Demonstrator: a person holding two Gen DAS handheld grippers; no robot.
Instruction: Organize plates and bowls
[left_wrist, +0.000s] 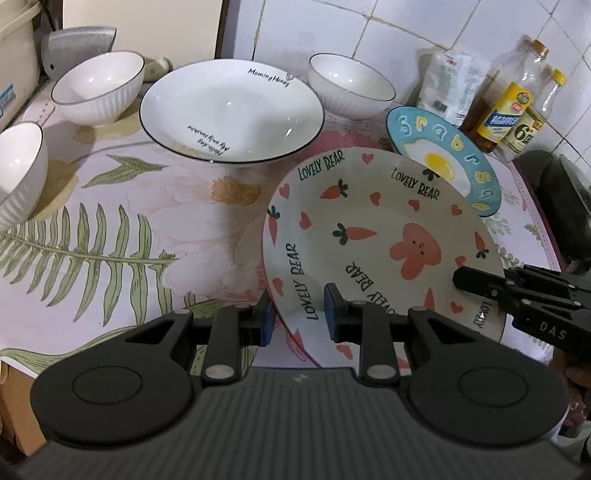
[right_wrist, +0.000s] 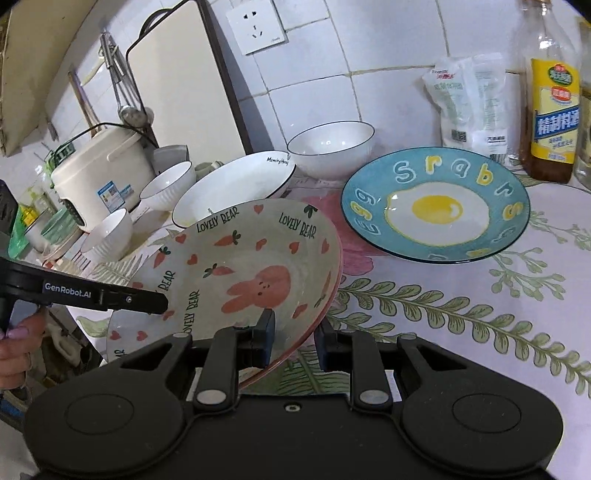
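The cream "Lovely Bear" plate (left_wrist: 369, 236) (right_wrist: 258, 258), printed with carrots and a pink rabbit, hangs tilted above the flowered tablecloth. My left gripper (left_wrist: 298, 317) is shut on its near left rim. My right gripper (right_wrist: 295, 343) is shut on the opposite rim and shows in the left wrist view as a black arm (left_wrist: 517, 295). A blue fried-egg plate (left_wrist: 443, 158) (right_wrist: 436, 206) lies just beyond. Behind stand a wide white "Morning Honey" plate (left_wrist: 232, 110) (right_wrist: 236, 184) and white ribbed bowls (left_wrist: 98, 86) (left_wrist: 351, 85) (right_wrist: 330, 147).
Oil bottles (left_wrist: 506, 107) (right_wrist: 550, 110) and a white bag (right_wrist: 469, 99) stand by the tiled wall at the right. A rice cooker (right_wrist: 99, 173) and a cutting board (right_wrist: 184, 81) are at the far left. Another bowl (left_wrist: 18, 170) sits near the table's left edge.
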